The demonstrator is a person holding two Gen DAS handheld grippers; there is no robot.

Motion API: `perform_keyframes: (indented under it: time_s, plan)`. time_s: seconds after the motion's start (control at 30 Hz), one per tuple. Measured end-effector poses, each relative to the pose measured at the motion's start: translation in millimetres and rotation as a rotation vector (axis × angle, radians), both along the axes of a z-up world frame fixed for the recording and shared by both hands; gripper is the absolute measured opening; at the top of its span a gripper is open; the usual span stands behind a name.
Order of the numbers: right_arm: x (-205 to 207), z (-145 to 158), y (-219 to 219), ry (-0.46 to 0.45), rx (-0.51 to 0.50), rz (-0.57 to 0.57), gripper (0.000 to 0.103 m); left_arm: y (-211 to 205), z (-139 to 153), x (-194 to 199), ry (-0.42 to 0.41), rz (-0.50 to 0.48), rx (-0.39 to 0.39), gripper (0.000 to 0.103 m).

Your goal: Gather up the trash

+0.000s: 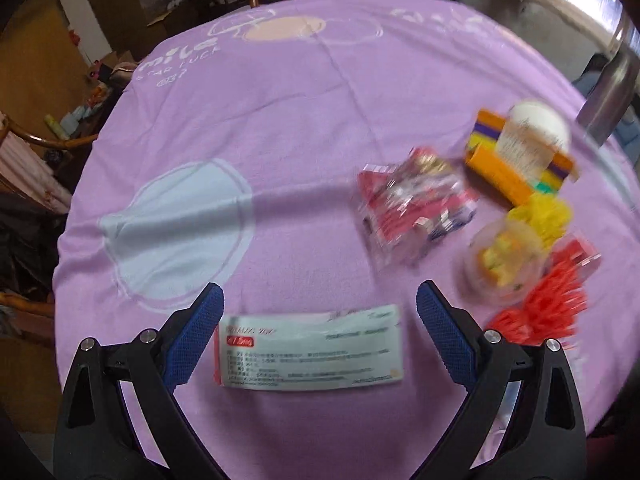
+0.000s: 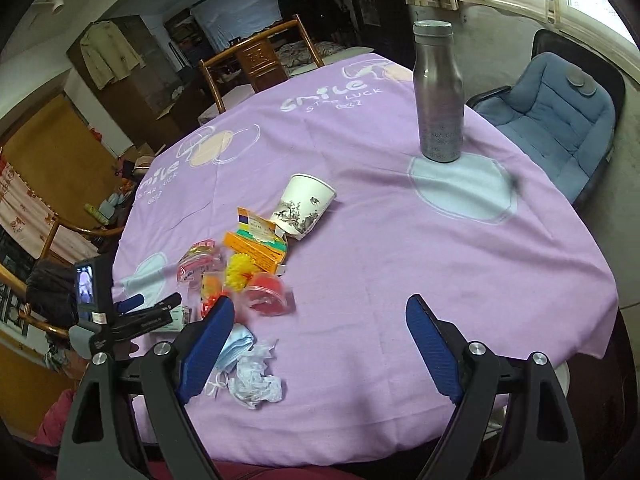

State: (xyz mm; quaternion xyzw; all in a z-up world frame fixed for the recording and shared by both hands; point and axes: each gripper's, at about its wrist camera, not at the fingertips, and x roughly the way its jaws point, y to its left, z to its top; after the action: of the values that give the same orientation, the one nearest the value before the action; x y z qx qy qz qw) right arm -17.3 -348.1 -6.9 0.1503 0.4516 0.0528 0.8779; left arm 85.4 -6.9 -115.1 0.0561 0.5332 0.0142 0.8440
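My left gripper (image 1: 320, 288) hangs open low over the purple tablecloth (image 1: 280, 140). A flat white medicine box (image 1: 310, 348) lies on the cloth between its blue fingers, and the right pad stands clear of it. To the right is a blurred pile: a red clear wrapper (image 1: 412, 208), an orange box (image 1: 508, 168), a paper cup (image 1: 532, 136), a clear cup (image 1: 504, 264) and red plastic bits (image 1: 540, 312). My right gripper (image 2: 320, 302) is open over bare cloth, holding nothing. A blue face mask (image 2: 236, 346) and a crumpled tissue (image 2: 256, 380) lie by its left finger. The left gripper (image 2: 158, 304) shows at the left.
A tall metal bottle (image 2: 438, 92) stands at the far right of the table. The tipped paper cup (image 2: 306, 204), orange box (image 2: 256, 246) and a red-lidded cup (image 2: 268, 298) lie mid-table. A blue padded chair (image 2: 552, 116) and a wooden chair (image 2: 256, 60) stand around the table.
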Motion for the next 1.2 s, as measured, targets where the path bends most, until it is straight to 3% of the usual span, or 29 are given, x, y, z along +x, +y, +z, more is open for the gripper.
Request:
perform_keyframes:
  time_s: [0.07,0.4,0.5,0.63,0.87,0.97,1.07,1.2]
  plan:
    - [5,-4,1,0.005,0.012,0.019,0.086,11,-6,-7,0.024,0.022,0.020,0.094]
    - [42,-16,83,0.015,0.073,0.287,0.086,107,24,-103,0.061,0.183,-0.094,0.093]
    - [42,-15,102,0.017,0.080,0.333,0.086,105,35,-108,0.049,0.187,-0.153,0.094]
    - [34,-10,104,0.011,0.054,0.336,0.086,80,33,-81,0.059,0.153,-0.225,0.094]
    - [11,-5,37,0.012,0.036,0.115,0.086,24,13,-6,0.016,0.097,-0.107,0.094]
    - [3,-5,16,0.015,0.049,0.045,0.087,18,-6,12,0.059,0.101,-0.057,0.094]
    - [5,-8,14,0.011,0.066,0.035,0.087,25,-16,2,0.099,0.099,-0.038,0.094]
    - [21,-17,41,0.024,0.083,0.136,0.087,51,-13,-45,0.120,0.093,0.005,0.094]
